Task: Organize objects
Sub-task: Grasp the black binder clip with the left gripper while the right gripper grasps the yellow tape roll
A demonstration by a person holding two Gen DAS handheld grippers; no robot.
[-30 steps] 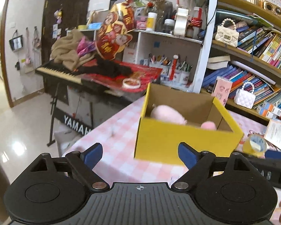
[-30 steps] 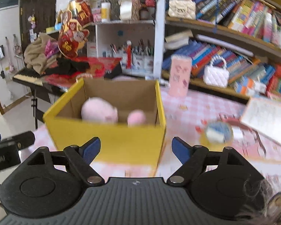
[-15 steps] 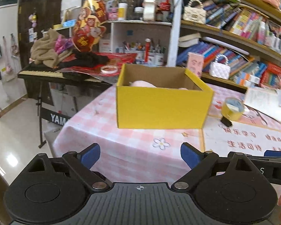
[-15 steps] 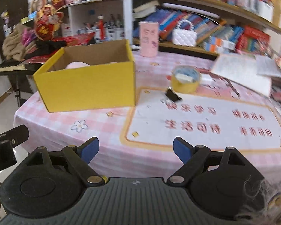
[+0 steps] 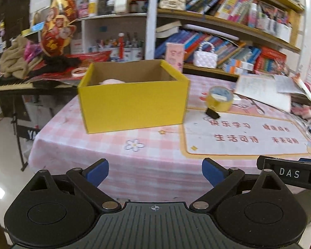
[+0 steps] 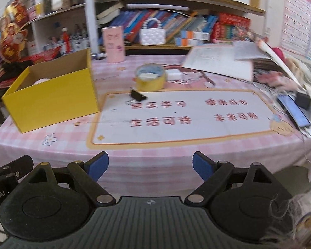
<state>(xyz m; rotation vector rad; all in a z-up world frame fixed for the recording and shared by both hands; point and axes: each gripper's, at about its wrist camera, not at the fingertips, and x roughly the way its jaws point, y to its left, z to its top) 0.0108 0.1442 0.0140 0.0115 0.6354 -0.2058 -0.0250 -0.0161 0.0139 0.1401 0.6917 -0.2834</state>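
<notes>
Left wrist view: our left tool (image 5: 155, 172) is empty, jaws opening; our right tool (image 6: 150, 165) likewise. Yellow box (image 5: 132, 101) sits on the counter (image 5: 155, 166), pink soft item (image 5: 111, 81) inside. Tape roll (image 6: 150, 79) and binder clip (image 6: 137, 95) lie beside the box. We judge the roll light and stiff: grip across its wall.

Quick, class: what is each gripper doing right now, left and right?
Left gripper: open, fingers still spreading, nothing between them.
Right gripper: open, fingers still spreading, nothing between them.
</notes>
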